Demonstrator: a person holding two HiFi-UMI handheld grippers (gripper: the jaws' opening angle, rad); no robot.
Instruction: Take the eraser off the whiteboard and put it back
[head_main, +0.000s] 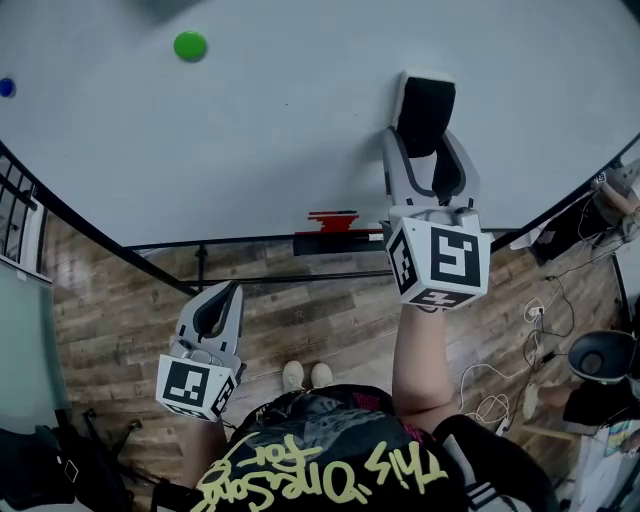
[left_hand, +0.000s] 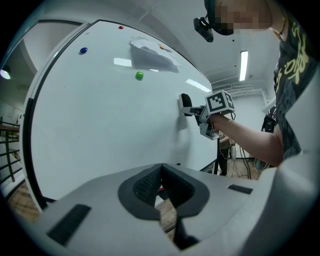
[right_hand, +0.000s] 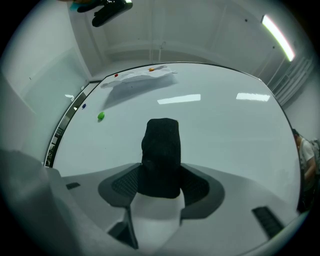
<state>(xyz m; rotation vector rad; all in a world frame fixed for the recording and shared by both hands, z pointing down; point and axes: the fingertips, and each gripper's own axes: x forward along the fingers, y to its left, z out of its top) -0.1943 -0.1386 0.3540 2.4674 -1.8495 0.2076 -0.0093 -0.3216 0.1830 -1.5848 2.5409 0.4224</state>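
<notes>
The black eraser (right_hand: 161, 145) is pinched between the pads of the right gripper (right_hand: 160, 182) and pressed against the whiteboard (head_main: 280, 130), right of a green magnet (head_main: 190, 45), while the left gripper (left_hand: 161, 167) is held nearer the person, its empty jaws pressed together.

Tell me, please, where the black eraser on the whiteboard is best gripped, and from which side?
Grip the eraser across its two long flanks, near its lower end, coming straight at the whiteboard face. It is a narrow block standing out from the board, so the flanks are exposed. The right gripper straddles it this way, a pad against each flank.
</notes>
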